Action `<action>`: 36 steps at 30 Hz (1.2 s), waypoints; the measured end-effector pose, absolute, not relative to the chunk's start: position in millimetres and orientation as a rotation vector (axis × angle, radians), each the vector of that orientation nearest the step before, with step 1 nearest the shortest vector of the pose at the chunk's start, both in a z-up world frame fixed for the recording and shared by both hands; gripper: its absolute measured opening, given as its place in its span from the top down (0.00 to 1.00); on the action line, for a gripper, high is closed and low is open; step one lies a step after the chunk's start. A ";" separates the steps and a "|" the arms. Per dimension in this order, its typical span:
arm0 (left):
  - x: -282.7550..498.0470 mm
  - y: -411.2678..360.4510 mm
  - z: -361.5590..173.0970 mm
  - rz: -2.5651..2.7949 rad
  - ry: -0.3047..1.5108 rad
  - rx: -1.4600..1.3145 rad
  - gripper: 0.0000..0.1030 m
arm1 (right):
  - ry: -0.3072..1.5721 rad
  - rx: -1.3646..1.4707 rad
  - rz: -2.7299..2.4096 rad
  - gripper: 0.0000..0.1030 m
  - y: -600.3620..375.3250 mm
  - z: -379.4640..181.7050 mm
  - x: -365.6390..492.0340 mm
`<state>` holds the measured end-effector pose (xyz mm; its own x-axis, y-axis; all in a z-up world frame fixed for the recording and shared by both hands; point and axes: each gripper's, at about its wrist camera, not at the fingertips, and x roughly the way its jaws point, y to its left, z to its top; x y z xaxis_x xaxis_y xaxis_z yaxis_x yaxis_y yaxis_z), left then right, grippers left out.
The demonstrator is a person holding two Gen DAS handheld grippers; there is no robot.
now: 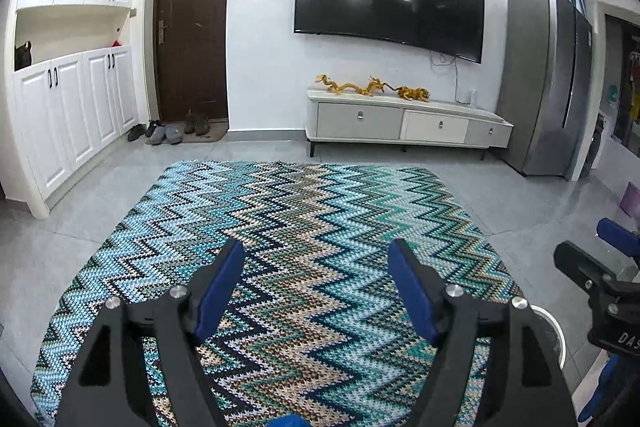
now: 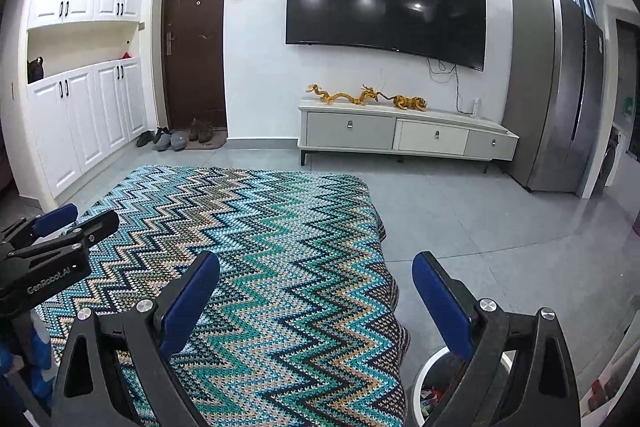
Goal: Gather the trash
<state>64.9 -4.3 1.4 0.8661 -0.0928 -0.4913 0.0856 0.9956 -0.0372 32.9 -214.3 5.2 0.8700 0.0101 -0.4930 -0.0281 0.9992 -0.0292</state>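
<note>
Hovering open left tongs (image 1: 316,259), right tongs (image 2: 316,273), rug (image 1: 304,211)

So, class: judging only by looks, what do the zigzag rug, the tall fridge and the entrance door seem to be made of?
Zigzag rug: looks like knitted or woven yarn, matte; individual stitches show in the chevrons.
Fridge: probably brushed steel or steel-look panels, satin grey with soft vertical reflections.
Entrance door: dark brown with moulded panels and a slight sheen; painted metal or wood, the pictures cannot say which.
</note>
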 end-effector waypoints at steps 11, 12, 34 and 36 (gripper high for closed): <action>45.1 -26.2 12.2 -0.081 0.430 0.019 0.06 | 0.504 0.022 -0.070 0.05 -246.2 -0.3 22.1; 44.6 -27.7 11.7 -0.073 0.427 0.027 0.06 | 0.499 0.025 -0.080 0.05 -249.1 -0.1 21.2; 47.6 -36.8 -2.5 -0.045 0.468 0.066 0.00 | 0.489 0.066 -0.179 0.05 -283.9 -8.7 9.2; 48.2 -35.7 -2.6 -0.042 0.470 0.063 0.00 | 0.486 0.067 -0.182 0.04 -285.5 -8.4 8.4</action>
